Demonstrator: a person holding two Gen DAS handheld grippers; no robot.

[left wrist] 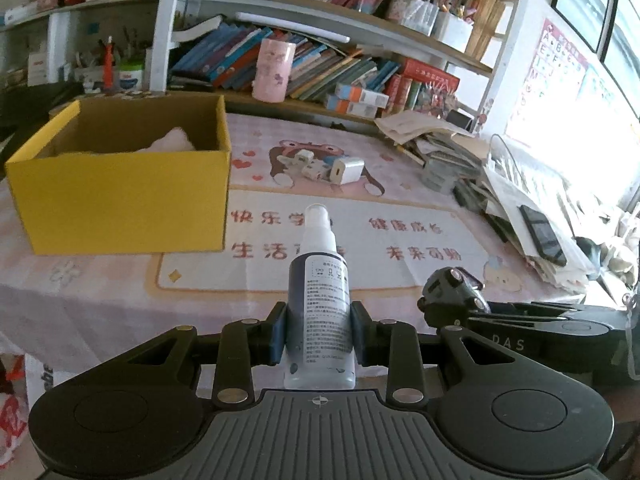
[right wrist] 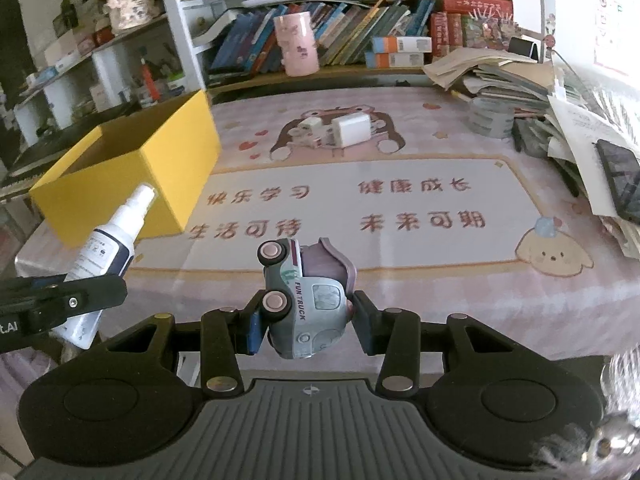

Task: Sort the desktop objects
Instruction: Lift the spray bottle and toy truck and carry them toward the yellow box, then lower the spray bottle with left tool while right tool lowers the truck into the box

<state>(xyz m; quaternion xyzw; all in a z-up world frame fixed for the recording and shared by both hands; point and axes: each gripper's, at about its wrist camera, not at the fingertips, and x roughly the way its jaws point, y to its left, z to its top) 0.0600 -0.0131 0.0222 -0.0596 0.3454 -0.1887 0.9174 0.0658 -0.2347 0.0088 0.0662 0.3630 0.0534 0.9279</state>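
Observation:
My left gripper is shut on a spray bottle with a white nozzle and dark label, held above the desk's front edge; the bottle also shows in the right wrist view. My right gripper is shut on a grey-green toy truck marked FUN TRUCK, tipped on its side; the truck shows in the left wrist view. A yellow cardboard box stands open at the left, with something pale pink inside; it also shows in the right wrist view. White chargers lie mid-desk, also seen from the right wrist.
A pink desk mat covers the table. Stacked papers, tape rolls and a black phone crowd the right side. A bookshelf with books and a pink cup runs along the back.

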